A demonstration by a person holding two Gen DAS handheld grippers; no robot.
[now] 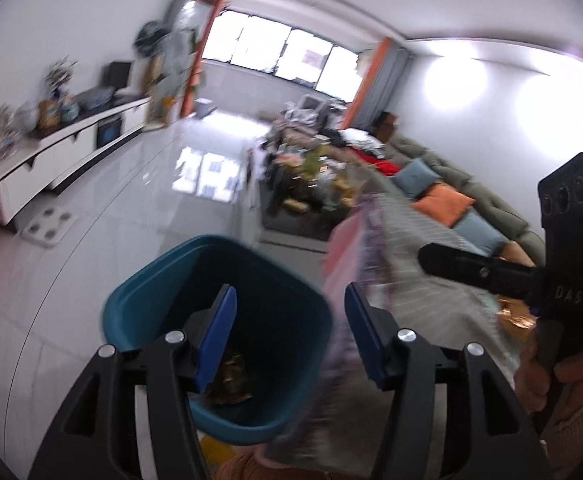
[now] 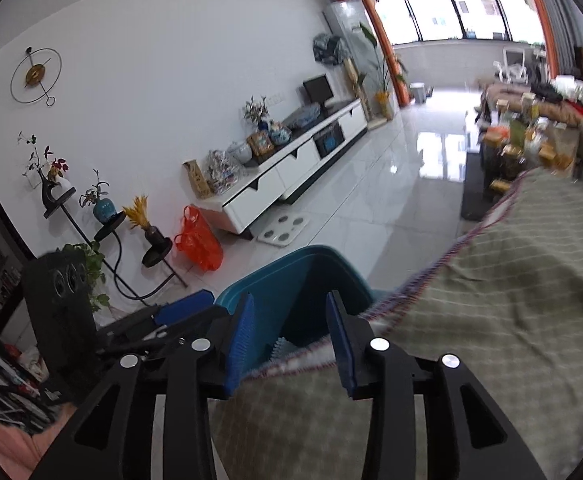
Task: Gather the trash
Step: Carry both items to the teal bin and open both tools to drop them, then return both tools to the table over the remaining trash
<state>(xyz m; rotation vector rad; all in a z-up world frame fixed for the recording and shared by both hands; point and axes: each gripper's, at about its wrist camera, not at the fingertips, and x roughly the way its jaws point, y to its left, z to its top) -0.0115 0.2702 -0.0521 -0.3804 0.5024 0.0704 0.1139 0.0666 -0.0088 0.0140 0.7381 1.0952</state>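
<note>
Both grippers, left gripper (image 1: 289, 336) and right gripper (image 2: 289, 344), wide and empty over teal trash bin (image 1: 151, 300); gold wrappers (image 1: 231, 380) inside, left view only.

Daylight floods in from the big window (image 1: 279, 54), blown out white in both views. It throws a glare patch on the glossy floor tiles (image 1: 207, 176), and two soft hotspots sit on the right wall (image 1: 503, 92). Left wrist view is motion-blurred; right wrist view is sharper, with blur on the striped cloth (image 2: 511, 300). Strong fisheye bending and dark vignette corners.
</note>
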